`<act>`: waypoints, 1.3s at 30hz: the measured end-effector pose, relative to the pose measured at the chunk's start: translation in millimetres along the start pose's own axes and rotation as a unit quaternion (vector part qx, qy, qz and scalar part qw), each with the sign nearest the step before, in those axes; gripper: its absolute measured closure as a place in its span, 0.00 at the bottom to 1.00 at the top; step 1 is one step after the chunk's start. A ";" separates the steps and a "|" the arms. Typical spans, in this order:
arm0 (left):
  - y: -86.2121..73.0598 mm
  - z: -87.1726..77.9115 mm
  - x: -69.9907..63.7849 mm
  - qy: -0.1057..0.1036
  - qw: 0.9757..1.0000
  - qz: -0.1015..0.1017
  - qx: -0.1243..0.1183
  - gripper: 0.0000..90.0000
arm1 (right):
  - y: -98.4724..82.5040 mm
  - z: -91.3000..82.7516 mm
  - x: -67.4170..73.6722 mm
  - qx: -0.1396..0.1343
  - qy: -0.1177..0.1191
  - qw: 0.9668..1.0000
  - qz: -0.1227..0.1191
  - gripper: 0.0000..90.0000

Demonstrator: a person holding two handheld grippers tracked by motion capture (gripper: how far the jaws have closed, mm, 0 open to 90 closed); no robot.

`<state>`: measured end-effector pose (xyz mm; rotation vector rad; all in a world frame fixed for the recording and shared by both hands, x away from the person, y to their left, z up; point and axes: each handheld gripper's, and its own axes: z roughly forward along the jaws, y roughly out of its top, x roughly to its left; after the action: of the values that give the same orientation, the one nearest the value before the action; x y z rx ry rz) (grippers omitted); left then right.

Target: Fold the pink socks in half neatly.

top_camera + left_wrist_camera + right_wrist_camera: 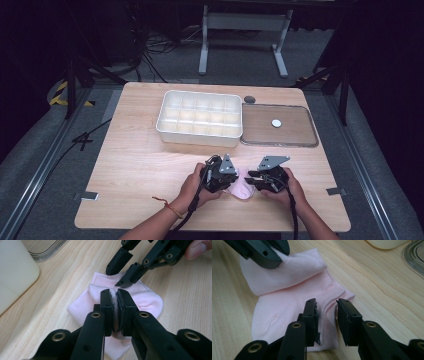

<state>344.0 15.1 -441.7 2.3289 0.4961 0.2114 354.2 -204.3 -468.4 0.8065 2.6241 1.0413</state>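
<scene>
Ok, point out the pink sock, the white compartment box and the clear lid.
pink sock (287, 312), right gripper view, flat middle of fabric.
white compartment box (200, 131), high view, near wall.
clear lid (280, 143), high view, near rim.

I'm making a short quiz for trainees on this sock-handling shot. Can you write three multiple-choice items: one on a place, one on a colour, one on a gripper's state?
1. Where does the clear lid lie?
A. Right of the white compartment box
B. On top of the box
C. At the table's near edge

2. What colour is the sock?
A. Blue
B. Pale pink
C. Black

3. How is the left gripper?
A. Wide open above the sock
B. Shut on a fold of the sock
C. Lying on the lid

Key: 1 A, the high view shows the lid beside the box; 2 B, both gripper views show pink fabric; 3 B, the left gripper view shows fabric pinched between its closed jaws.
</scene>
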 end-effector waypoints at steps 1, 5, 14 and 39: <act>0.3 1.5 -0.9 -0.001 1.000 0.000 0.003 0.93 | 0.6 0.3 0.2 0.001 0.000 1.000 -0.001 0.78; 1.1 7.3 -3.5 -0.004 1.000 0.004 0.006 0.93 | 0.7 1.1 -0.1 0.001 0.005 1.000 0.002 0.78; 1.8 10.3 -3.4 -0.015 1.000 -0.018 -0.013 0.89 | -2.1 -10.5 -6.6 -0.009 -0.007 1.000 0.012 0.87; -14.1 9.2 -6.6 -0.031 0.999 0.018 0.000 0.90 | -4.6 -3.6 -7.7 0.003 -0.003 1.000 0.012 0.91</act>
<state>336.5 15.9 -458.1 2.3384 0.4227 0.1563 357.4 -213.5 -469.0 0.8437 2.6209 1.0364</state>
